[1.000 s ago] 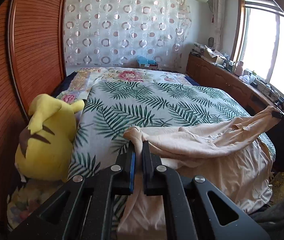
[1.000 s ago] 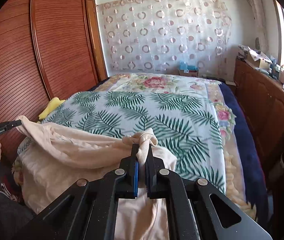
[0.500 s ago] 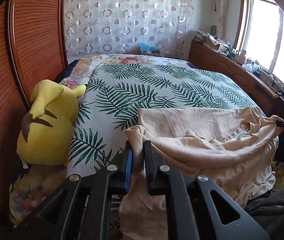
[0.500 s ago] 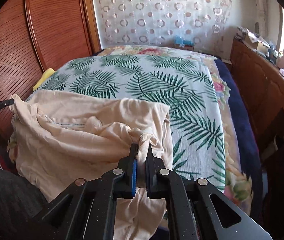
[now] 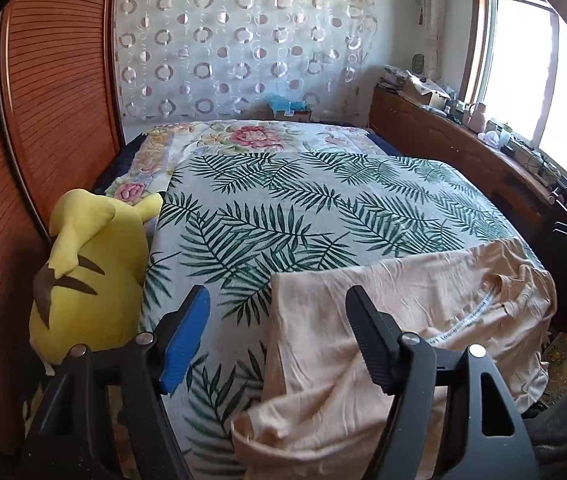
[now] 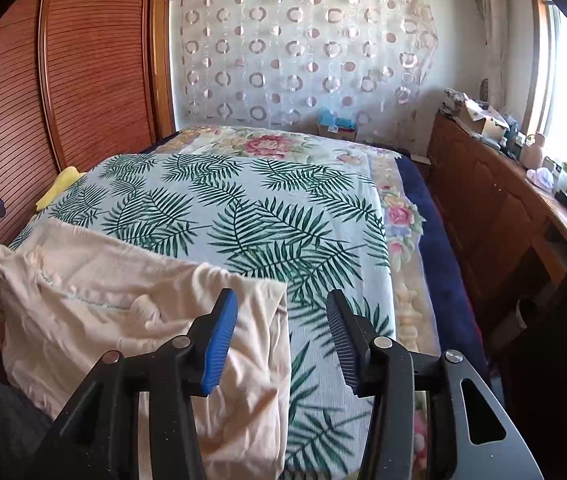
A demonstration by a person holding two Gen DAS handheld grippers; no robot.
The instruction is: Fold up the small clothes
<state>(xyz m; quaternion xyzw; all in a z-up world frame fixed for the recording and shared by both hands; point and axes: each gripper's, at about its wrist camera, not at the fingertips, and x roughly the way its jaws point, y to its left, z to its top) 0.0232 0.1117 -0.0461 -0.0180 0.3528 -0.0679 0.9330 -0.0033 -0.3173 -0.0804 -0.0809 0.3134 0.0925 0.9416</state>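
Nearest in the left wrist view, the left tongs (image 5: 277,312) stand spread wide with nothing between them, one finger faced in blue and the other in black. They hover over the near left corner of a peach T-shirt (image 5: 395,320). In the right wrist view the right tongs (image 6: 281,320) are likewise parted and empty, above the shirt's (image 6: 115,312) near right corner.

The T-shirt lies spread and wrinkled on the near edge of the bed (image 5: 323,216), its lower part hanging over the bed's front edge. A printed neck tape shows inside the collar. One sleeve bunches at the near left, below the left tongs.

Under the shirt is a bedspread with green palm leaves (image 6: 267,216), and beneath that a floral quilt (image 6: 271,144) that reaches the far end of the bed. A yellow plush toy (image 5: 87,276) leans at the bed's left side, against a reddish slatted wardrobe (image 5: 51,112).

Along the right runs a wooden cabinet (image 6: 495,200) with clutter on top, below a bright window (image 5: 523,80). On the far wall hangs a sheer curtain with rings (image 5: 243,40).
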